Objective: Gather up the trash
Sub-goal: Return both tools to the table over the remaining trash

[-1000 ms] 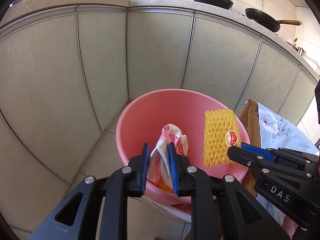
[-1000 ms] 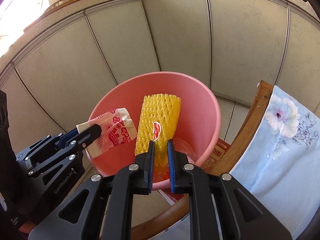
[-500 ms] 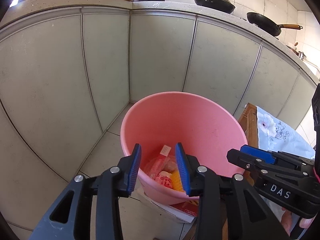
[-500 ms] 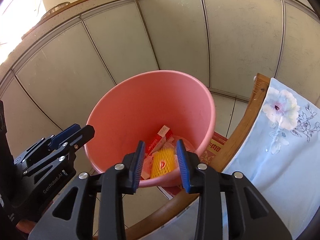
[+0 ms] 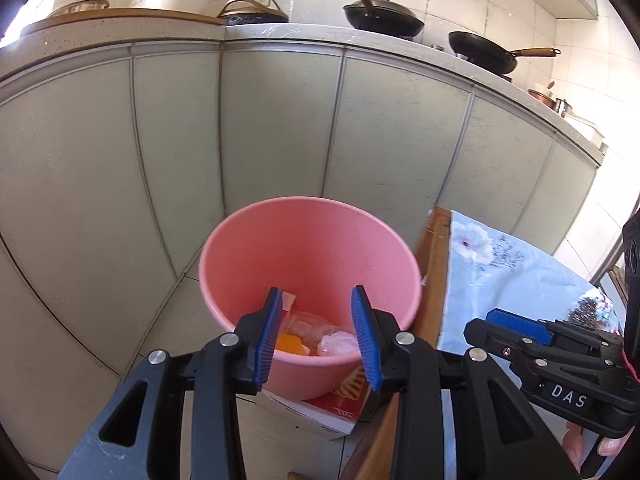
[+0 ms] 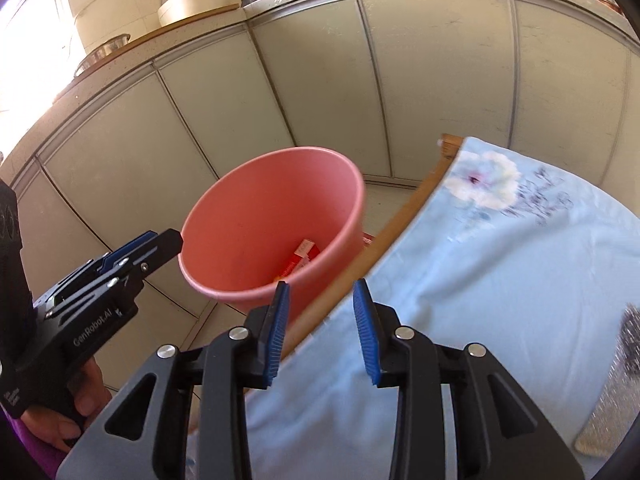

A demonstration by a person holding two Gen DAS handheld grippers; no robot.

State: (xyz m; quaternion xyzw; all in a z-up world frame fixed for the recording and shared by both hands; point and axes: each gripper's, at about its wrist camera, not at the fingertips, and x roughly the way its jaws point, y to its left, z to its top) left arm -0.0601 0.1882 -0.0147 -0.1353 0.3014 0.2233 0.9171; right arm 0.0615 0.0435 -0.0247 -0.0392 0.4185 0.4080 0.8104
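Observation:
The pink bucket (image 5: pixel 308 248) stands on the floor by the cabinets, holding the yellow foam net (image 5: pixel 290 343), the pink-white wrapper (image 5: pixel 338 342) and a red carton (image 6: pixel 301 257). My left gripper (image 5: pixel 316 336) hovers open and empty just in front of the bucket's near rim. My right gripper (image 6: pixel 320 332) is open and empty too, over the table edge to the right of the bucket (image 6: pixel 248 216). Each gripper shows in the other's view: the right one (image 5: pixel 492 326) at the right, the left one (image 6: pixel 160 242) at the left.
A wooden table with a light-blue flowered cloth (image 6: pixel 500 260) sits right of the bucket. A glittery silver item (image 6: pixel 616 376) lies on it at the far right. A red-and-white cardboard box (image 5: pixel 332 404) lies under the bucket. Grey cabinets (image 5: pixel 272 128) carry pans (image 5: pixel 380 20) on the counter.
Both grippers opened; the wrapper and the yellow net dropped into the bucket. Both grippers then drew back, the right one swinging right over the cloth.

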